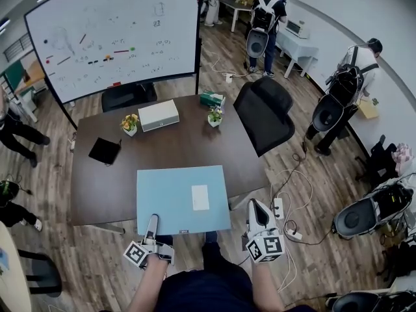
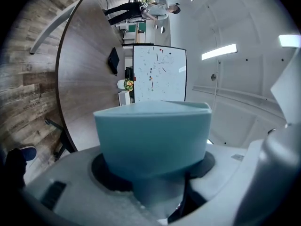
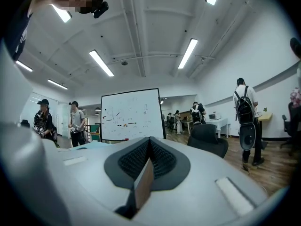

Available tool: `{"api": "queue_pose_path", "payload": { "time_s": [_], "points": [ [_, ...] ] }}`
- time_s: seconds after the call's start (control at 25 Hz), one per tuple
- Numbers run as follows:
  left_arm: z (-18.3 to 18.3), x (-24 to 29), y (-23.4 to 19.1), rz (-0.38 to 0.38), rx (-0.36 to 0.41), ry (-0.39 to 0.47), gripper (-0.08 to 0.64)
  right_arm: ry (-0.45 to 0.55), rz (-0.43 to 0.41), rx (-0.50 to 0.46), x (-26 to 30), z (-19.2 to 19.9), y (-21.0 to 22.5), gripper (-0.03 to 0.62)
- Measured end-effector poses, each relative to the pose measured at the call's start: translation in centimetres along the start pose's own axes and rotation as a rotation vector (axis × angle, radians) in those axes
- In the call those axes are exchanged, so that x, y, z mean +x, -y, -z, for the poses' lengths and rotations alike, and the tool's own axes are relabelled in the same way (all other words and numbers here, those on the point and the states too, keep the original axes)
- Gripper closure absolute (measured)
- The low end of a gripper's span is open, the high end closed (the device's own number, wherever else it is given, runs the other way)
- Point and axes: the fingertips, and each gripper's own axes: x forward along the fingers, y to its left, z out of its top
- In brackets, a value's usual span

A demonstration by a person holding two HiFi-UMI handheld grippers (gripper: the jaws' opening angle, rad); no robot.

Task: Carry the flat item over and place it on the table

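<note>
A flat light-blue folder [image 1: 172,197] with a white label lies level over the near edge of the dark brown table [image 1: 188,145], and its near part juts past that edge. My left gripper [image 1: 152,221] is shut on the folder's near edge. In the left gripper view the folder [image 2: 155,135] fills the space between the jaws. My right gripper [image 1: 255,208] hangs just right of the folder, apart from it, with its pads [image 3: 157,160] closed together and nothing held. The folder [image 3: 91,145] shows as a pale blue strip at the left of the right gripper view.
On the table stand a white box [image 1: 158,115], two small flower pots [image 1: 130,123] [image 1: 214,116], a black pad [image 1: 104,150] and a green tissue box [image 1: 212,99]. A black office chair [image 1: 263,112] sits at the far right corner, and a whiteboard [image 1: 117,31] stands behind. Cables and a power strip [image 1: 279,208] lie on the floor to the right. People stand around.
</note>
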Motion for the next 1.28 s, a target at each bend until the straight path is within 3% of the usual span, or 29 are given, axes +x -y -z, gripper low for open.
{"api": "queue_pose_path", "payload": {
  "time_s": [0.84,1.28],
  "points": [
    [-0.5,18.2,-4.2,-0.036,0.024,0.139,0.301,0.000,-0.139,-0.003,20.0,-2.5,10.7,0.581],
    [-3.2,24.2,-6.8,-0.066,0.035,0.136,0.301,-0.005,-0.137,0.035,25.7,-1.8,11.3,0.581]
  ]
}}
